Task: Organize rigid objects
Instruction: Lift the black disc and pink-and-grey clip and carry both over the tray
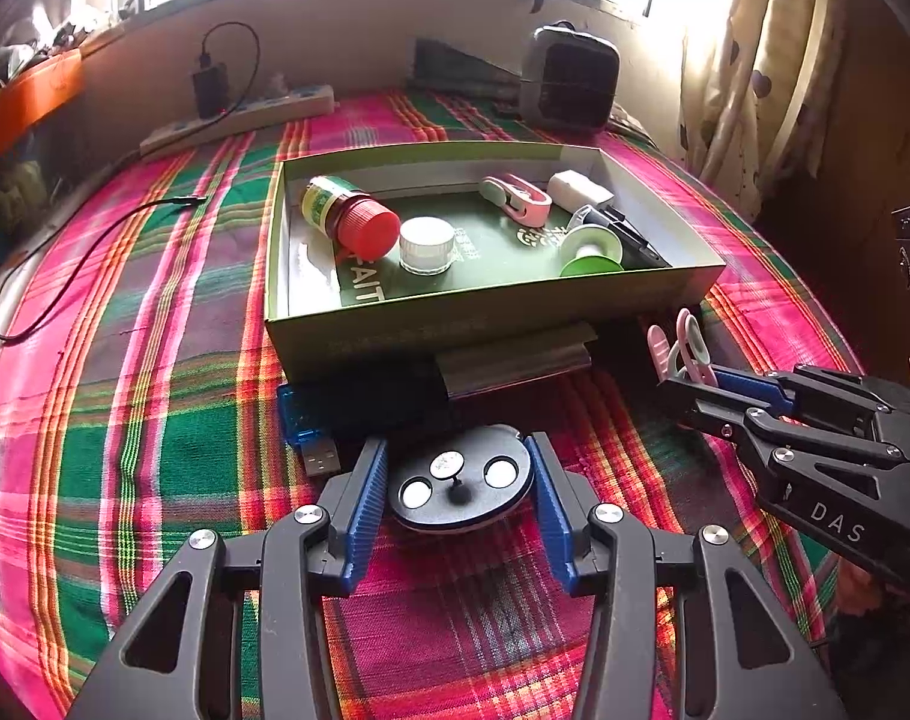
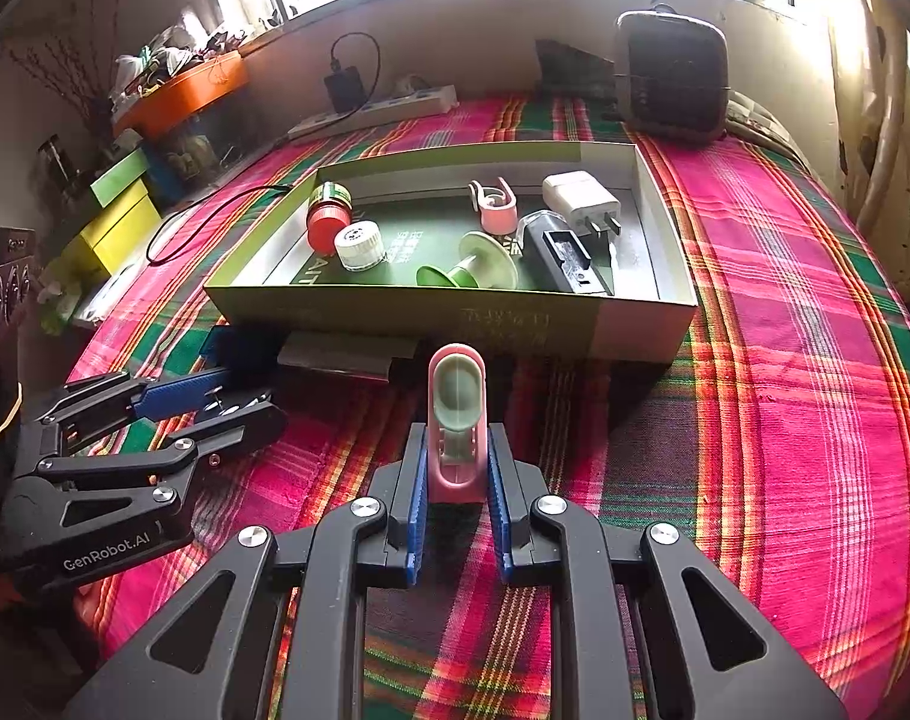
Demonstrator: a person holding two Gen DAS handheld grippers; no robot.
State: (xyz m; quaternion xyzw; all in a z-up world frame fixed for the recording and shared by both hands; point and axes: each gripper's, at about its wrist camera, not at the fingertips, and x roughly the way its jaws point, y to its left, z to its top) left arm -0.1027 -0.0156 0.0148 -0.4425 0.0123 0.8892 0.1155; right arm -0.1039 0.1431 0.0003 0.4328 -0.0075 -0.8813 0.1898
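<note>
A green cardboard box (image 1: 485,324) (image 2: 635,324) sits on the plaid cloth. It holds a red-capped bottle (image 1: 350,216), a white jar (image 1: 426,245), a pink clip (image 1: 515,197), a white charger (image 2: 581,195), a green spool (image 2: 485,264) and a black item (image 2: 566,261). My left gripper (image 1: 458,483) is shut on a black disc with three round cells (image 1: 458,480), in front of the box. My right gripper (image 2: 455,468) is shut on a pink clothes peg (image 2: 456,414), near the box's front wall; it also shows in the left wrist view (image 1: 683,348).
A blue USB device (image 1: 305,426) and a dark flat item (image 1: 515,360) lie against the box front. A power strip (image 1: 239,120), a black cable (image 1: 83,258) and a dark speaker-like box (image 1: 569,81) stand at the back. Curtains (image 1: 749,78) hang at the right.
</note>
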